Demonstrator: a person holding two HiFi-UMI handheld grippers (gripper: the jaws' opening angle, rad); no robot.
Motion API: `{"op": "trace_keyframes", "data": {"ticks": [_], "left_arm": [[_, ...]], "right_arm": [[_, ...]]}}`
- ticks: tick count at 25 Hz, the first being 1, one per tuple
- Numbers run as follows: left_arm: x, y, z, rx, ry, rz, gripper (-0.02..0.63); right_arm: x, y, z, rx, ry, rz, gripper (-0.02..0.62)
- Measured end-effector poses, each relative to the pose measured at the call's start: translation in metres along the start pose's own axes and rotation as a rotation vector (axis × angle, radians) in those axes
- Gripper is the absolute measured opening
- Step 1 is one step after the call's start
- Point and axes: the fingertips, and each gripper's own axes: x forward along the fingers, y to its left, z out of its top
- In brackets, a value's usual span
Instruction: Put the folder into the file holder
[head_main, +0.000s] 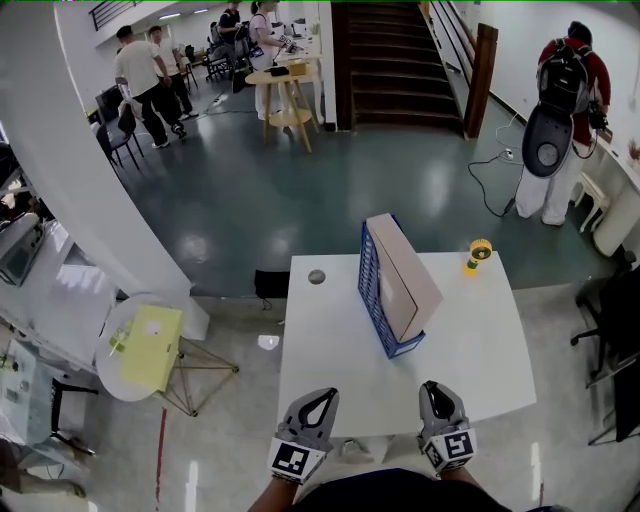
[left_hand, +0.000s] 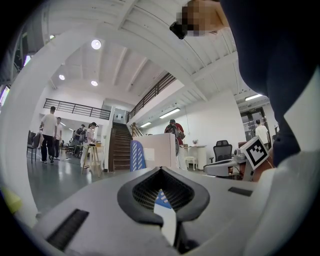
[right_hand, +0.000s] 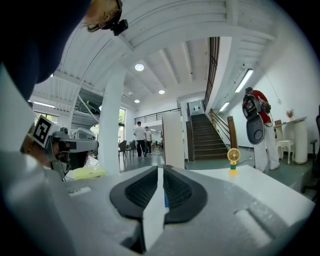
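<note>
Folder (head_main: 405, 275): on the white surface (head_main: 330, 350), in the blue file holder (head_main: 371, 280), a broad tan board standing tilted. I judge it light, stiff and smooth, best pinched at its upper edge. My left tongs (head_main: 320, 398) and right tongs (head_main: 436, 390), near the surface's front edge, are both closed on nothing.

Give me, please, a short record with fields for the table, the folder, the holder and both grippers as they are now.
Surface: white rectangular table
Holder: blue grid-sided plastic file holder, upright, mid-table
Folder: beige cardboard folder, standing in the holder, leaning right
Other item: small yellow fan-like object, far right of the table
Left: left gripper, fingers together, empty, by the near edge
Right: right gripper, fingers together, empty, by the near edge
Task state: folder already in holder
</note>
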Motion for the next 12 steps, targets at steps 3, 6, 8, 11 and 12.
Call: {"op": "trace_keyframes", "data": {"ticks": [3, 6, 8, 11, 12], "left_arm": [[-0.001, 0.000, -0.001, 0.003, 0.004, 0.000, -0.002], [-0.002, 0.000, -0.002, 0.003, 0.010, 0.000, -0.002], [-0.003, -0.002, -0.002, 0.003, 0.012, -0.001, -0.002], [-0.012, -0.007, -0.007, 0.005, 0.024, -0.001, -0.002], [-0.015, -0.009, -0.010, 0.004, 0.030, -0.001, -0.002]], "right_arm": [[0.001, 0.002, -0.001, 0.001, 0.009, 0.007, 0.031], [0.002, 0.004, -0.001, 0.001, 0.013, 0.013, 0.031], [-0.001, 0.005, -0.002, 0.004, 0.019, 0.013, 0.031], [-0.012, 0.009, -0.007, 0.015, 0.043, 0.009, 0.031], [-0.017, 0.010, -0.009, 0.020, 0.052, 0.007, 0.031]]}}
